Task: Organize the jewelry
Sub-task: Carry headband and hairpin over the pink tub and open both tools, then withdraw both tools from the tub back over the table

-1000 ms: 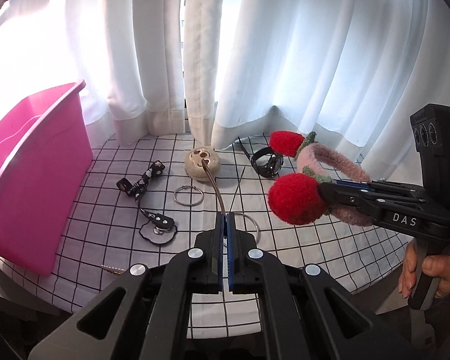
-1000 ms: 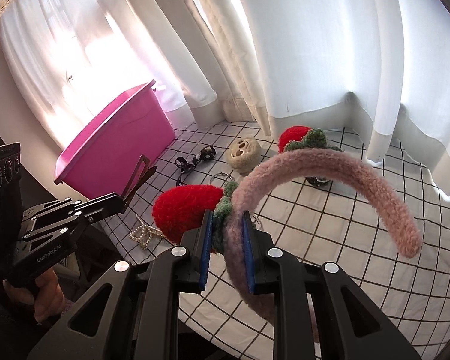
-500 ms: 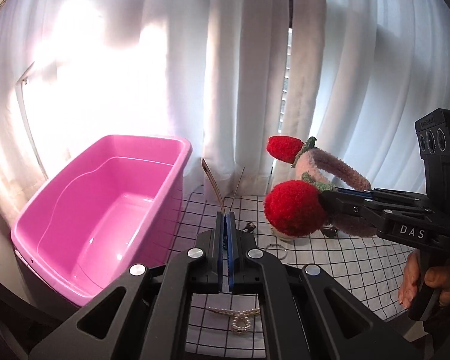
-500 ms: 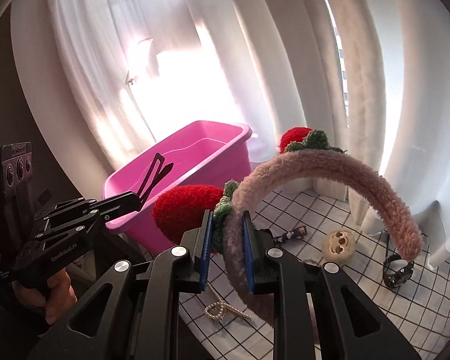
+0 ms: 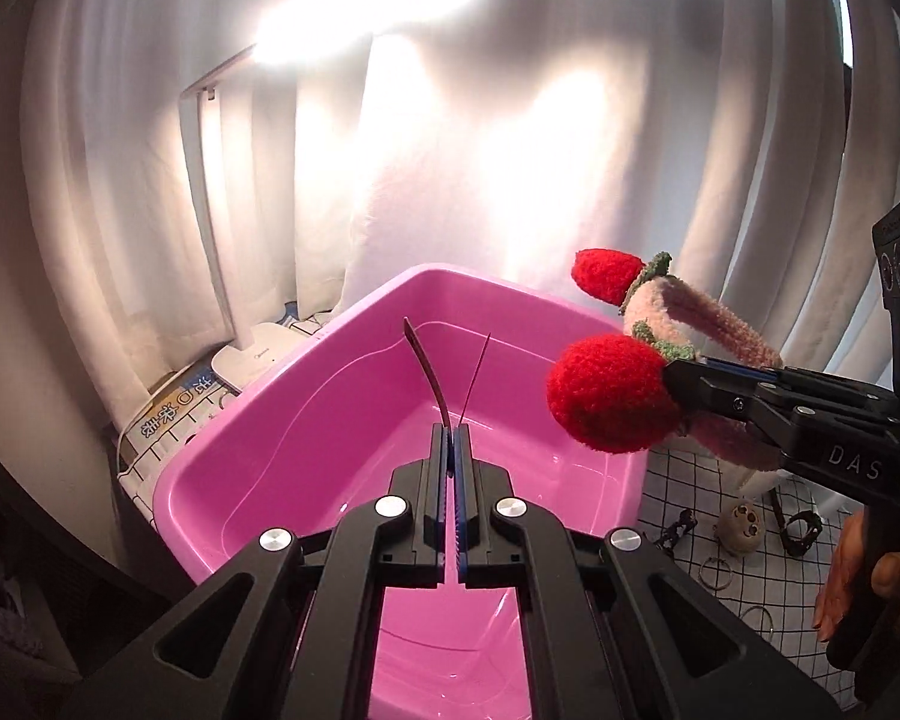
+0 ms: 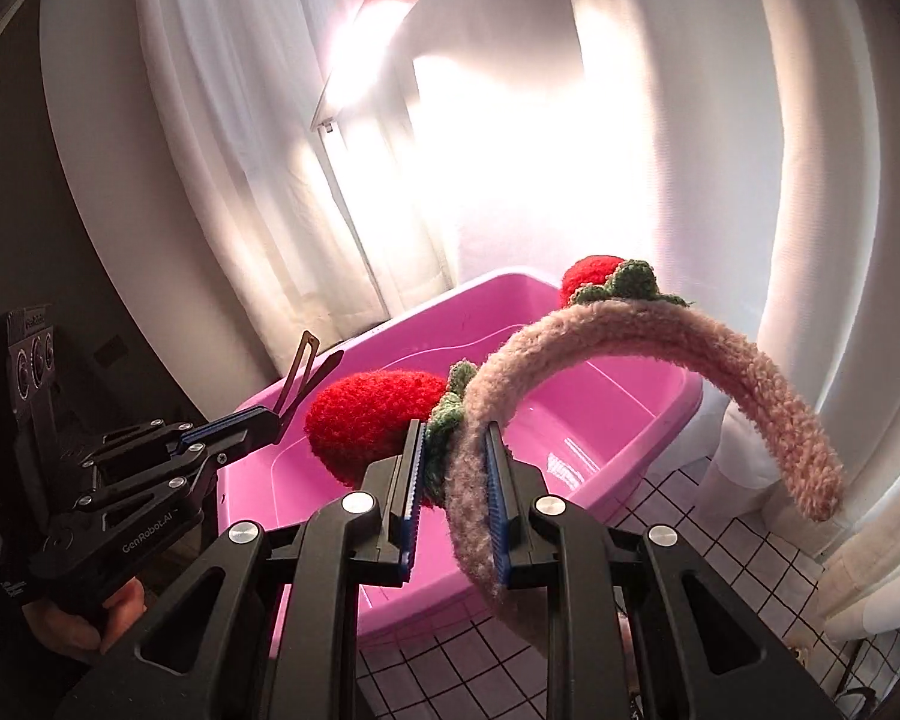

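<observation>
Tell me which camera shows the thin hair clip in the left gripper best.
The right wrist view: it shows the hair clip side-on, its two prongs spread in a V from the left gripper, against the pink bin. The left wrist view sees the clip nearly edge-on, thin slivers above the bin's interior.

Black fingers (image 5: 435,468) — blue pads, silver screws

White sheer curtains (image 5: 510,120) all round, backlit, glare at 12 o'clock; black-grid white tablecloth (image 5: 768,570) at 4 o'clock; dark wall (image 6: 6,180) at 9.
</observation>
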Tool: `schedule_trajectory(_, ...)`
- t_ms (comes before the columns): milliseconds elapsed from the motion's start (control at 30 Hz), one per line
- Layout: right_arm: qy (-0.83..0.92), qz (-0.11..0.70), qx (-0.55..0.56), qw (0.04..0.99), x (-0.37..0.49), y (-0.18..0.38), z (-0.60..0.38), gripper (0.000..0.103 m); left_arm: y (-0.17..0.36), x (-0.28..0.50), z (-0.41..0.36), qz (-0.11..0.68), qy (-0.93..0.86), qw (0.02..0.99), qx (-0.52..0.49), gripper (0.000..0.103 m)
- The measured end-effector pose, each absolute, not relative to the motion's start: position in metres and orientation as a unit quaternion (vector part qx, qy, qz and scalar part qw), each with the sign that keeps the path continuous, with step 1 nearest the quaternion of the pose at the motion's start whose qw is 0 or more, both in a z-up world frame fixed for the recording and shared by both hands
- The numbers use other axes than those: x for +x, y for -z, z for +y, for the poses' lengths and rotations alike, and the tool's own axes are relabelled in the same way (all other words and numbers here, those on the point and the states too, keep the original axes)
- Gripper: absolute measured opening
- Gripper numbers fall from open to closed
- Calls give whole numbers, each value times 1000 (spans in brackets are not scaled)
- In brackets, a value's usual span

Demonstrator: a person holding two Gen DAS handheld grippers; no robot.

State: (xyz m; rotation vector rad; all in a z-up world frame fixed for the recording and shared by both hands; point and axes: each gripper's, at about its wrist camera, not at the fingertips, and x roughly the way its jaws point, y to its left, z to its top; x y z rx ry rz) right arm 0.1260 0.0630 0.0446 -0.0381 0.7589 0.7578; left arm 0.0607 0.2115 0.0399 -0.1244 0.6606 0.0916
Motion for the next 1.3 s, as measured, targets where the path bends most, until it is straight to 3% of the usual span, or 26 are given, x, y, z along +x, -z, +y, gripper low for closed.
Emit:
schedule_trajectory(400, -352, 449, -54, 819, 185, 3, 138, 19, 20, 98, 271, 437, -123, 884, -109, 3)
schedule_trajectory(500, -343, 456, -62, 819, 190, 6, 144, 28, 26, 100, 275, 453, -126, 875, -112, 4)
schedule_trajectory(533, -339, 458, -62, 819, 191, 5, 144, 42, 26, 100, 276, 455, -126, 874, -115, 6)
schedule_trajectory(567, -335, 459, -59, 820, 192, 5, 145, 52, 26, 100, 275, 457, -128, 872, -117, 15)
schedule_trajectory(633, -328, 456, -57, 825, 194, 2, 144, 54, 26, 100, 279, 457, -133, 871, -124, 49)
schedule_trajectory(867, -308, 459, -45, 832, 194, -2, 136, 54, 19, 94, 288, 443, -154, 872, -139, 83)
schedule_trajectory(1133, -289, 444, -49, 846, 175, -10, 126, 56, 5, 81, 286, 430, -184, 871, -150, 94)
schedule_trajectory(1300, -281, 435, -43, 854, 155, -17, 111, 56, -8, 73, 269, 422, -188, 879, -118, 95)
